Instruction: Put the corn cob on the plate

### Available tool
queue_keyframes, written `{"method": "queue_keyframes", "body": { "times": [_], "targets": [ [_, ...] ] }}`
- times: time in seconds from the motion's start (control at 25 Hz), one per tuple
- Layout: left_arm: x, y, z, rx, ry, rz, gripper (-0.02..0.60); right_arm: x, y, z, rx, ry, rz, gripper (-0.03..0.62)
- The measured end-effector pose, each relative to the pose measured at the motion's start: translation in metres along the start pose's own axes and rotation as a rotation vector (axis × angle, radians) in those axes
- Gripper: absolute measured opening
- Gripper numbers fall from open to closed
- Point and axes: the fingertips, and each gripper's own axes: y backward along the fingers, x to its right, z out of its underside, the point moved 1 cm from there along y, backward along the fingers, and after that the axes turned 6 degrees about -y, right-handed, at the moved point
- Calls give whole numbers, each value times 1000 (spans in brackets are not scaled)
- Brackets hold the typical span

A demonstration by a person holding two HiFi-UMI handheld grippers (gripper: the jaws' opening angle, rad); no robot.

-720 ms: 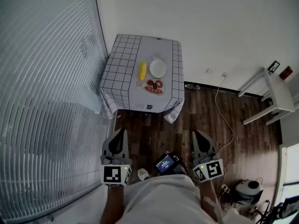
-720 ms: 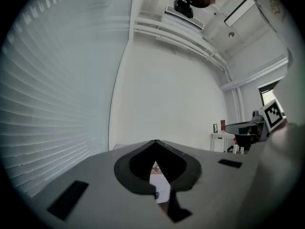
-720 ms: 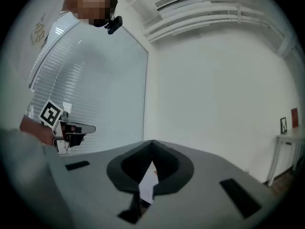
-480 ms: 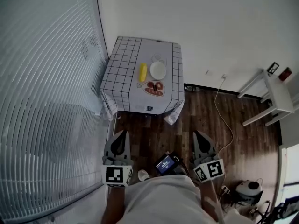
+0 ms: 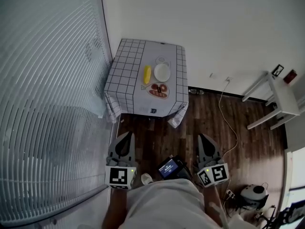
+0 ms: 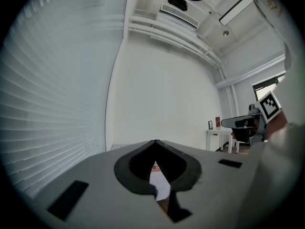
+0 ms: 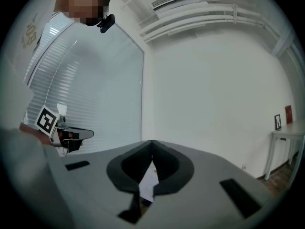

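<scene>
**Corn cob lies on the far table; both tools are closed and empty.**

The corn cob [image 5: 147, 74] lies lengthwise on the grid-clothed table [image 5: 125, 66], just left of the white plate [image 5: 162, 71] and not yet on it. Whether the two touch is too small to tell. The left tool [image 5: 127, 136] and right tool [image 5: 204, 138] are held level near the person's body, well apart from the table across the wood floor [image 5: 209, 118]. Their jaws meet at the tips with nothing between them, probably a carrying posture because the reach has not begun. In each gripper view the tool's own body fills the lower field, so only a sliver of the table shows behind the tips and the cob is hidden. A reddish item [image 5: 157, 89] near the table's front edge is too small to identify.
</scene>
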Motion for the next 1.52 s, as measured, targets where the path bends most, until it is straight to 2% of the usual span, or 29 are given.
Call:
{"method": "queue_keyframes", "body": {
  "times": [0.12, 0.36, 0.68, 0.88, 1.08, 1.52],
  "targets": [
    [1, 1, 1, -14, -10, 9, 6, -2, 6, -1, -3, -11, 4, 6],
    [-12, -5, -3, 20, -8, -10, 6, 1, -4, 4, -3, -6, 30, 6],
    [-22, -28, 3, -26, -20, -27, 6, 10, -39, -4, 24, 37, 32, 6],
    [-33, -73, 9, -14, -48, -12, 6, 39, -78, 2, 15, 11, 48, 6],
    [-47, -125, 7, -50, -51, -11, 6, 66, -126, 7, -27, 29, 45, 6],
    [-67, -236, 22, -116, -35, -15, 6, 121, -230, 23, -110, -1, -4, 6]
  ]
}}
